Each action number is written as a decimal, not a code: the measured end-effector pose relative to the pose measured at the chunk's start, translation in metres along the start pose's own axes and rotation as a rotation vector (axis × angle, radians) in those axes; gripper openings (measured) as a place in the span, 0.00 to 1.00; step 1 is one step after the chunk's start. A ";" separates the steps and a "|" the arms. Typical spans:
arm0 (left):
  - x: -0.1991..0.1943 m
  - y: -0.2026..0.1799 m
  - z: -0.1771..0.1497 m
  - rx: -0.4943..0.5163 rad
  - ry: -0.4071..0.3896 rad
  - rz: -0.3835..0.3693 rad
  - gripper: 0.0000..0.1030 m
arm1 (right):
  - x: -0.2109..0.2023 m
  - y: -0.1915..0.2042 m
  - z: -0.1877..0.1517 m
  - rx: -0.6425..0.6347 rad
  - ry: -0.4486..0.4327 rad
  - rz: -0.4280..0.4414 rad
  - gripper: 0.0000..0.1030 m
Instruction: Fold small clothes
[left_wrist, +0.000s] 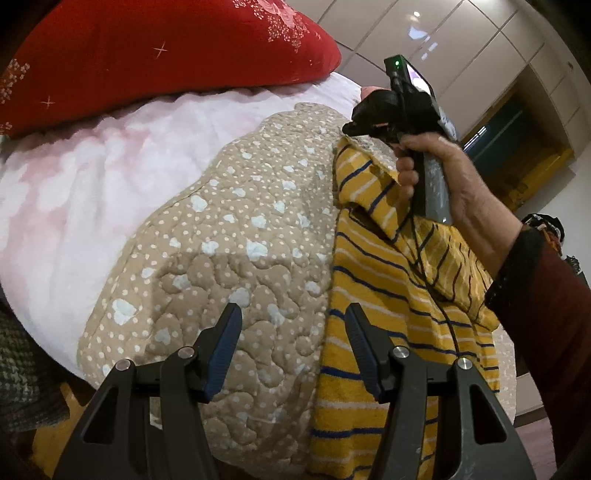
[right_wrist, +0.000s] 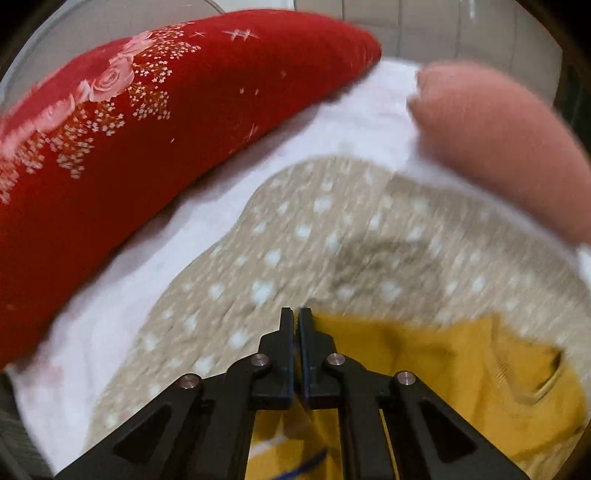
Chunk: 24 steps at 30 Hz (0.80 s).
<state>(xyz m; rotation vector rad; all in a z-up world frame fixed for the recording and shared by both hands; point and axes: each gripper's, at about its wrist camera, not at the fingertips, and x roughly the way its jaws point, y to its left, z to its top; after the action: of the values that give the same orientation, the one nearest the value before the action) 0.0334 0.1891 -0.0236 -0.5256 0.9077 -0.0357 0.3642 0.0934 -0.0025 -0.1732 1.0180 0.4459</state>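
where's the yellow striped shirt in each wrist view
Left wrist: the yellow striped shirt hangs down the right half, its top edge lifted by the right hand-held gripper.
Right wrist: bottom right, blurred, its edge pinched in the shut fingers at bottom centre.
Shared landmark: the red floral pillow, upper left in both.

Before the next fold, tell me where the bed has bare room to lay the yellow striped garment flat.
Free: the beige dotted quilt, between the white blanket and the yellow striped garment; the blanket strip below the red pillow is bare too. Crowded: the right side, where the right hand-held gripper pinches the garment, and the pink cushion beyond.
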 end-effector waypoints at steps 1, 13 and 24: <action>-0.001 -0.001 0.000 0.002 -0.003 0.004 0.55 | -0.005 0.001 0.002 0.004 0.003 0.014 0.05; -0.035 -0.039 -0.019 0.061 -0.039 0.024 0.55 | -0.219 -0.192 -0.108 0.161 -0.081 -0.072 0.54; -0.041 -0.078 -0.043 0.121 -0.002 0.109 0.56 | -0.203 -0.270 -0.260 0.394 0.001 0.025 0.55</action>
<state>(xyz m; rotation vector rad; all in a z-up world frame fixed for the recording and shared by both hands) -0.0097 0.1132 0.0203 -0.3638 0.9252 0.0084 0.1892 -0.2946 0.0173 0.1916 1.0896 0.2600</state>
